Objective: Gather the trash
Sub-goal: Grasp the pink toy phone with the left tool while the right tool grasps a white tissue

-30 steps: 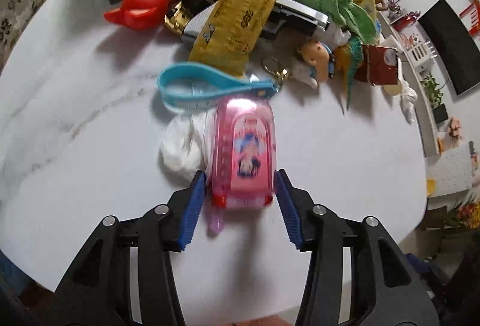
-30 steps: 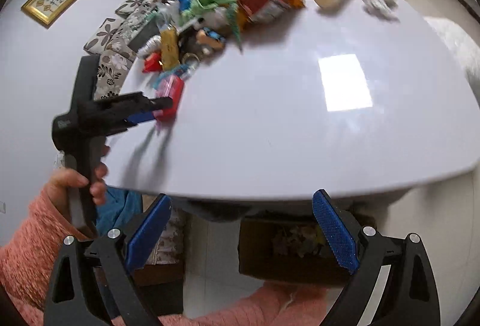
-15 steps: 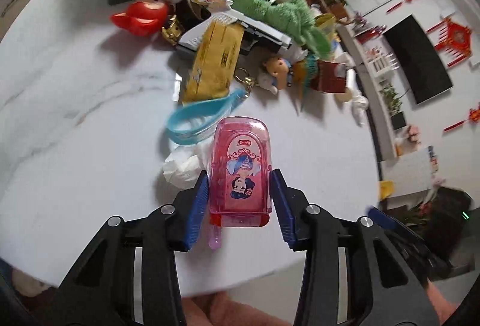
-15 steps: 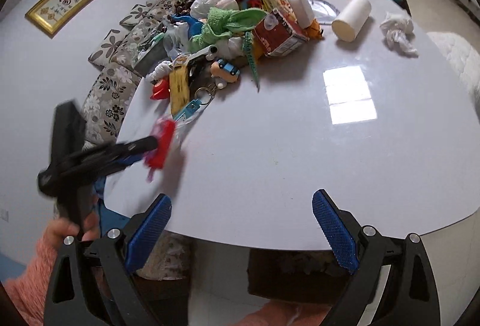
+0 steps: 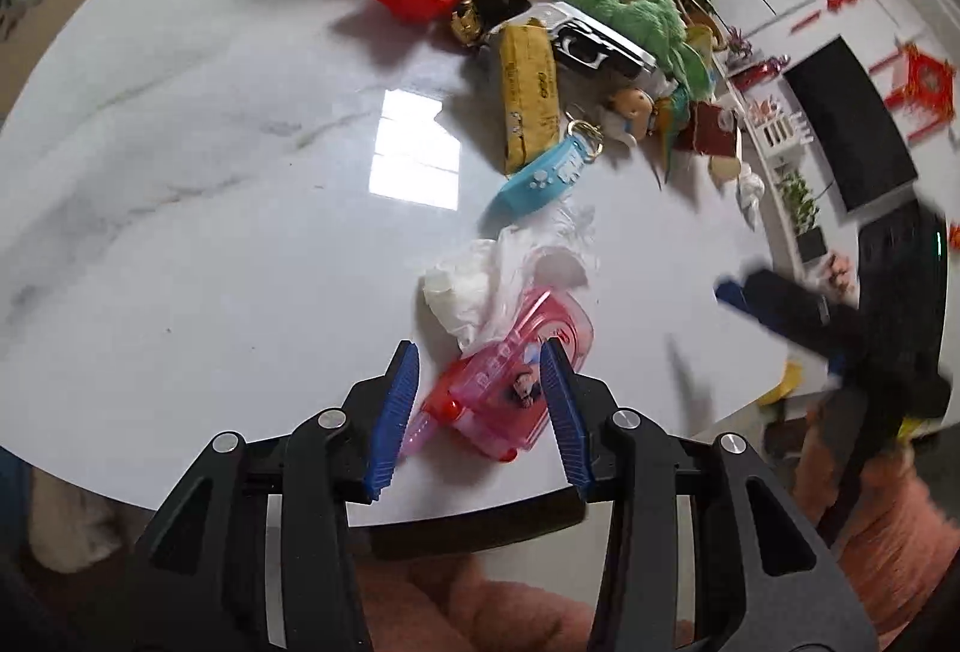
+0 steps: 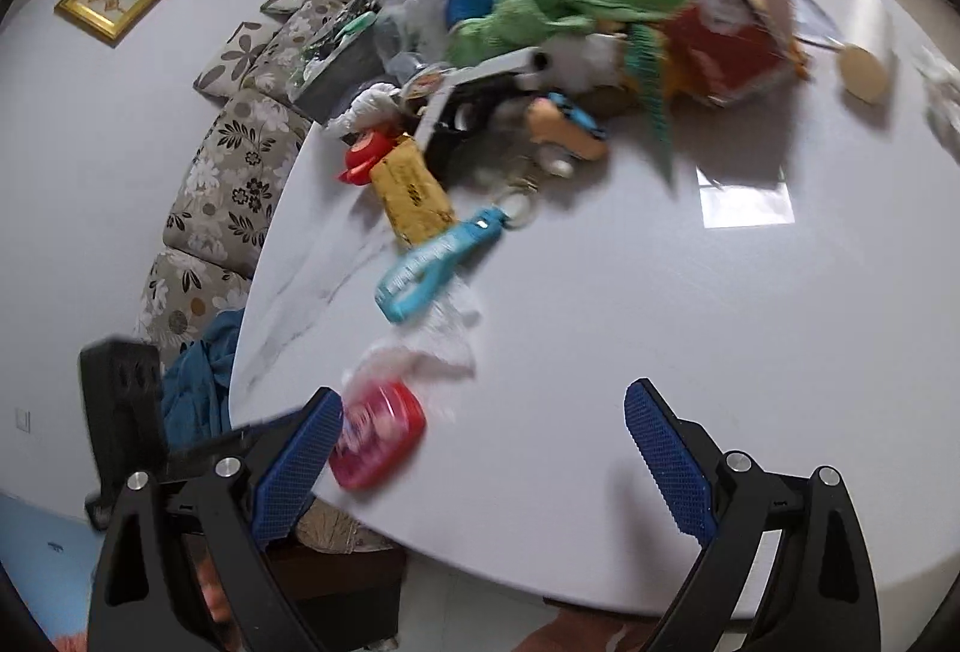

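**Left gripper straddles a pink case beside crumpled tissue at the counter's edge**

Left wrist view: The left gripper (image 5: 480, 412) is spread, its blue pads on either side of a pink plastic case (image 5: 510, 382) that lies askew on the white counter (image 5: 210, 172), near the front edge. The right pad seems to touch the case; the left pad stands clear of it, so nothing is pinched. A crumpled white tissue (image 5: 480, 286), the likeliest trash here, lies just beyond the case and drapes over its far end. Behind it come a blue strap (image 5: 540, 178), a yellow packet (image 5: 531, 94) and a heap of toys. At the right, blurred, is the right gripper (image 5: 780, 304) in the person's hand.

Right wrist view: The right gripper (image 6: 480, 460) is spread wide and holds nothing, hovering over bare counter (image 6: 660, 322) near its edge. The pink case (image 6: 378, 436) shows at lower left with the tissue (image 6: 432, 346) just behind it, both blurred.

Judgement: the step in hand is picking up trash near the case. The next move calls for centring on the tissue alone, then closing, so the case is not dragged along.

Only the right view shows the sofa cushions, the framed picture and a paper roll (image 6: 864, 52) far across the counter; only the left view shows the pads' contact with the case.
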`<state>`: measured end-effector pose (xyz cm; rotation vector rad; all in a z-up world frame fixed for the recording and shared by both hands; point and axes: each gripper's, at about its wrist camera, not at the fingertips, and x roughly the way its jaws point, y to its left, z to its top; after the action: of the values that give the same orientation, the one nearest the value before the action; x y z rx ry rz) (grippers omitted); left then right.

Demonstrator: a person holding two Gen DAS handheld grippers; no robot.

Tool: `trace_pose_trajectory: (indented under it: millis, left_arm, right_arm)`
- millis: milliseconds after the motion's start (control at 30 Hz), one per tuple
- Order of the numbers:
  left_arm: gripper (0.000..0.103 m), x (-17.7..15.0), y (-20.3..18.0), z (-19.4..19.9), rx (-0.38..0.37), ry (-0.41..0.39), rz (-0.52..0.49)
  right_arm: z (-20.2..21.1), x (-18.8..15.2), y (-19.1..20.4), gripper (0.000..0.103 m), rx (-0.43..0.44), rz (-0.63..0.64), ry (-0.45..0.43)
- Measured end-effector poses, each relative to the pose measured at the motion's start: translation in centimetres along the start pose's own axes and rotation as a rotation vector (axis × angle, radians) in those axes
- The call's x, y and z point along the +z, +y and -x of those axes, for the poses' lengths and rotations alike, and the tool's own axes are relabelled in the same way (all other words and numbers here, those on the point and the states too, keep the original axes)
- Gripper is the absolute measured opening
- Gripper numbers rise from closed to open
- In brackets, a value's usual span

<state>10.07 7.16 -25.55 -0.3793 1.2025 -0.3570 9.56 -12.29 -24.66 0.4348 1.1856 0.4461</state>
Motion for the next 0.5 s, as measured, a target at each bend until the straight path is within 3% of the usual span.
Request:
trace_pose_trajectory:
  millis: [100, 300, 400, 467, 500]
  left_arm:
    - [0.047, -0.8, -1.7, 0.1, 0.049, -0.007, -0.123]
    - [0.050, -1.0, -4.0, -3.7, 0.154, 0.078, -0.297]
    - [0.045, -1.2, -3.7, -4.0, 0.125, 0.088, -0.295]
    - [0.044, -1.7, -2.8, -3.3, 0.043, 0.092, -0.242]
    - [0.044, -2.0, -2.4, -3.0, 0.036, 0.091, -0.232]
  right_arm:
    - [-1.9, 1.4, 1.1, 0.094, 0.006, -0.007, 0.028]
    - [-2.8, 2.6, 2.9, 0.094, 0.006, -0.022, 0.048]
    - [-2.6, 2.4, 2.9, 0.094, -0.009, -0.021, 0.047]
    - [-2.4, 1.8, 2.6, 0.094, -0.012, -0.027, 0.051]
    - [-2.4, 1.6, 2.5, 0.094, -0.009, -0.032, 0.059]
